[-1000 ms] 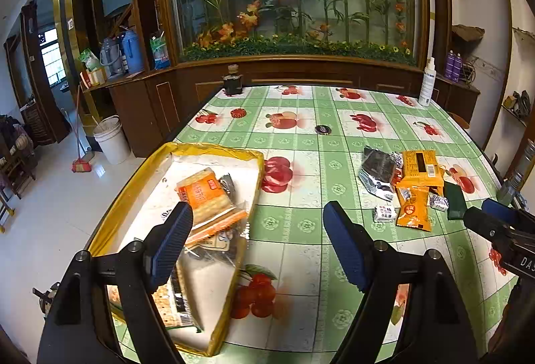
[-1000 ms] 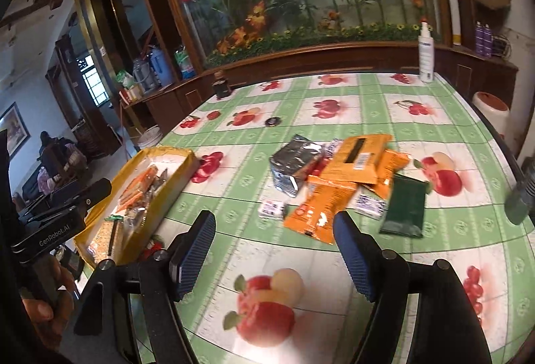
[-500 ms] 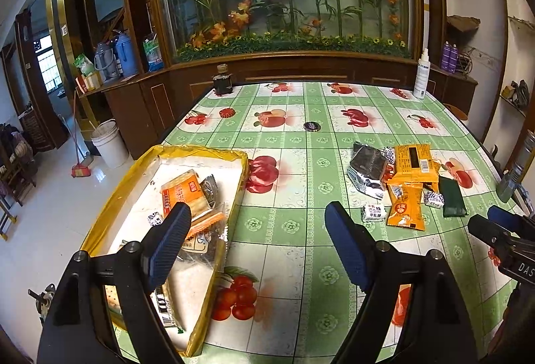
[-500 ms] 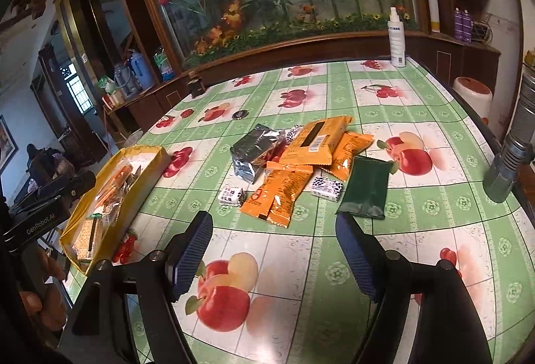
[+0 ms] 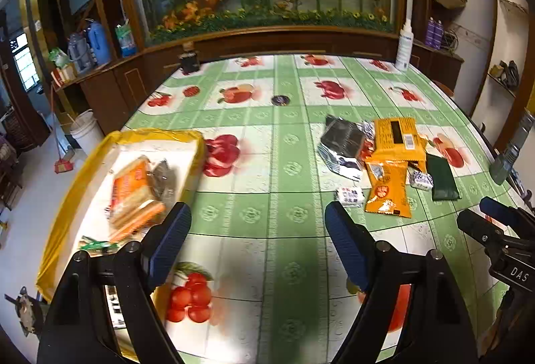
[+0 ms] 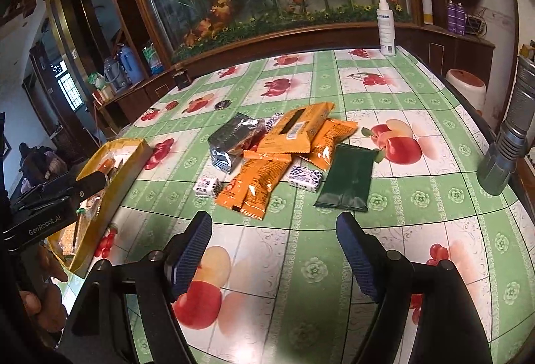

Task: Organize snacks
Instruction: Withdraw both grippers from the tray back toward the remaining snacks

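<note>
Motion blur is smearing the yellow tray point(image 5: 80, 170) and its packets point(image 5: 133, 197) in my left view. My left gripper's arm point(image 5: 110, 304) is covering the tray's near end. Print on the orange packets point(image 6: 257, 183) is reading too small.

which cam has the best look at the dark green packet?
Right wrist: the dark green packet lies whole and large, just ahead of the open right gripper. In the left wrist view it is small, far right, its upper corner under an orange pack.
</note>
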The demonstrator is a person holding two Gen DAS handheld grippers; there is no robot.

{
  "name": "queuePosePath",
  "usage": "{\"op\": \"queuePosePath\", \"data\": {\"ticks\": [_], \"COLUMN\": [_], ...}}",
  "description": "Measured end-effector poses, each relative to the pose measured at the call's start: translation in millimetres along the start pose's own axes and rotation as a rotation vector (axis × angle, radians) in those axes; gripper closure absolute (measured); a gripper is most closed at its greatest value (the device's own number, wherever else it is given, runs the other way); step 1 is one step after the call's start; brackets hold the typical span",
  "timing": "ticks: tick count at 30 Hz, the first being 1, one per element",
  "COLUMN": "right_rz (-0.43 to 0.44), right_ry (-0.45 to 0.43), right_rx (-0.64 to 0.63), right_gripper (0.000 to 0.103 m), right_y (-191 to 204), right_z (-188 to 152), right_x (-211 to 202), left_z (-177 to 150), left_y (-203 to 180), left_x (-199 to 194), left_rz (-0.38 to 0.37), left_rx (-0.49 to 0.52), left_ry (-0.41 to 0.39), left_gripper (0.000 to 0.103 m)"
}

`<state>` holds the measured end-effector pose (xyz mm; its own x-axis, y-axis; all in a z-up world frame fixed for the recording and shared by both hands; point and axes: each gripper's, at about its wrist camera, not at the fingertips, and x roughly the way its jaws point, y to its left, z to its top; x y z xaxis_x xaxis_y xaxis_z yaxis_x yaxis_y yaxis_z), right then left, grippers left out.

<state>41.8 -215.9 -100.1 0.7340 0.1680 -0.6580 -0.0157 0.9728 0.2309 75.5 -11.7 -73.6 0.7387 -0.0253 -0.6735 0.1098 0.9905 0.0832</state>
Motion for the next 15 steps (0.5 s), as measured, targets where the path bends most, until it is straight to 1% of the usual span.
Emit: {"op": "queuePosePath", "data": {"ticks": [6,9,15], "right_rz": [-0.027,-0.047,-0.080], "right_ry": [0.023,0.029,0.058], "right_rx": [0.020,0.036,0.112], "right_gripper": [0.024,0.024,0.024], "right_y": [-18.3,-29.4,-56.5], "right_z": [-1.5,2.4,18.6], "right_x": [9.9,16.2,40.2], "left_z": [0.0,2.2,8.4], "left_y": [-18.8,-24.4,-31.2], "left_x": [27.3,42.6,71.9], "left_rz": [-0.049,-0.084,-0.116], "left_rx": [0.040,0.030,-0.006], "left_ry": [0.071,0.111,0.171], "left_gripper": [0.020,0.020,0.021]}}
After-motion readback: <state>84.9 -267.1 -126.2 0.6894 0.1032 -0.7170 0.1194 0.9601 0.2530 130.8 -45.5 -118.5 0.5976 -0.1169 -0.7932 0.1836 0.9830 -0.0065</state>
